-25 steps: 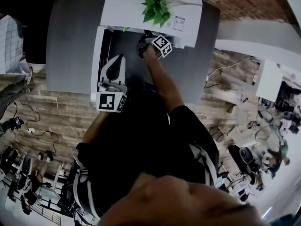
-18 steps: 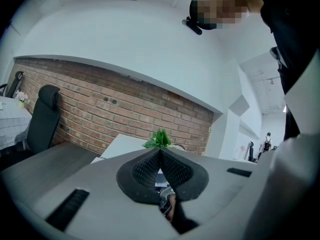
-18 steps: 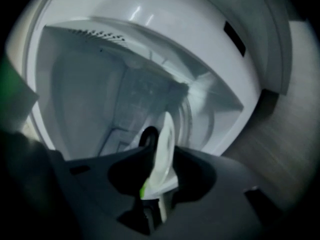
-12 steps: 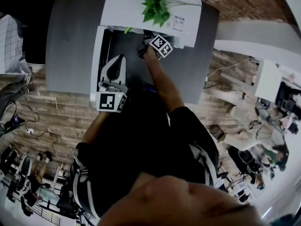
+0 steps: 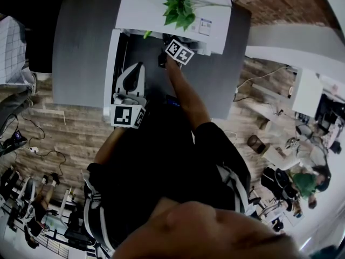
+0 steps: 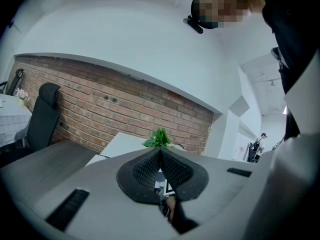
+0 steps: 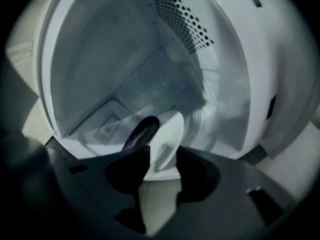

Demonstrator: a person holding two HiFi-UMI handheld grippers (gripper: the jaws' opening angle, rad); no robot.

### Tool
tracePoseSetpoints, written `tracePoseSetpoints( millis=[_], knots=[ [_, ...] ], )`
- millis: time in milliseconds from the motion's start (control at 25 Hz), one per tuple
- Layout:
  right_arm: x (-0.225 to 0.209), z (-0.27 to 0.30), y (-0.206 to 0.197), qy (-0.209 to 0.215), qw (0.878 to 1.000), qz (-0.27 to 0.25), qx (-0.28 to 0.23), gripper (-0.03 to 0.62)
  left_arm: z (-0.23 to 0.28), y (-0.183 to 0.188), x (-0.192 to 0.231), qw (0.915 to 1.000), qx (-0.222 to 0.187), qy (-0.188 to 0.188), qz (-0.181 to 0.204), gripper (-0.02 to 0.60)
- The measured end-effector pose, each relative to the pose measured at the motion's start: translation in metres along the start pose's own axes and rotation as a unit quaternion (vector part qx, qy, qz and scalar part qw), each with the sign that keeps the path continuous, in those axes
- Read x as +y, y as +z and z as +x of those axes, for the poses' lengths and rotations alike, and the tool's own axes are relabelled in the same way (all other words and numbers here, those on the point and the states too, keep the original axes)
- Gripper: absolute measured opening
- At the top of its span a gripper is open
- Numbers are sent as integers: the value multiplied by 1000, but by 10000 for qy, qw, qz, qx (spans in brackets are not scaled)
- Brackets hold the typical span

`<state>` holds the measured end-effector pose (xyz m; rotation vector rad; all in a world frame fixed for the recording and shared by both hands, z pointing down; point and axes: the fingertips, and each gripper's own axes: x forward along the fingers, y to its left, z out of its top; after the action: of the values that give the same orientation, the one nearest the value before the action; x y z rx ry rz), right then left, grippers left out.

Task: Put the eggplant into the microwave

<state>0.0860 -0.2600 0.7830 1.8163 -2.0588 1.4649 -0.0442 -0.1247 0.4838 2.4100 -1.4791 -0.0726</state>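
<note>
The white microwave [image 5: 161, 9] stands on a grey table with its door [image 5: 110, 58] swung open to the left. My right gripper [image 5: 165, 48] reaches into the microwave's mouth. In the right gripper view the dark purple eggplant [image 7: 141, 132] lies on a white plate [image 7: 172, 129] inside the cavity [image 7: 125, 59]. It rests just beyond the tips of the right gripper [image 7: 163, 155]. Those jaws have just been opening and stand apart, pressing on nothing. My left gripper [image 5: 138, 68] hovers in front of the open door. Its jaws [image 6: 160, 152] are shut with nothing between them.
A green potted plant [image 5: 178, 7] sits on top of the microwave. The grey table [image 5: 81, 47] extends to the left, with a brick wall [image 6: 100, 104] and a black office chair [image 6: 42, 114] behind it. People [image 5: 304, 182] move about at the far right.
The right gripper's marker cube has rolled and shifted slightly left at the microwave's mouth. The left gripper has stayed put.
</note>
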Motion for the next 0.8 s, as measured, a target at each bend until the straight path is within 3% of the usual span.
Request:
tracePoseSetpoints(
  millis=[480,800],
  knots=[
    [2,1,-4,-279,9886,-1433,372,199,5,-4,0,10000,67,-18,-44,35],
    [-1,-1,-1,-376,9887,-1385,423,216,6,-4,-3,10000,69,-52,-40,35]
  ],
)
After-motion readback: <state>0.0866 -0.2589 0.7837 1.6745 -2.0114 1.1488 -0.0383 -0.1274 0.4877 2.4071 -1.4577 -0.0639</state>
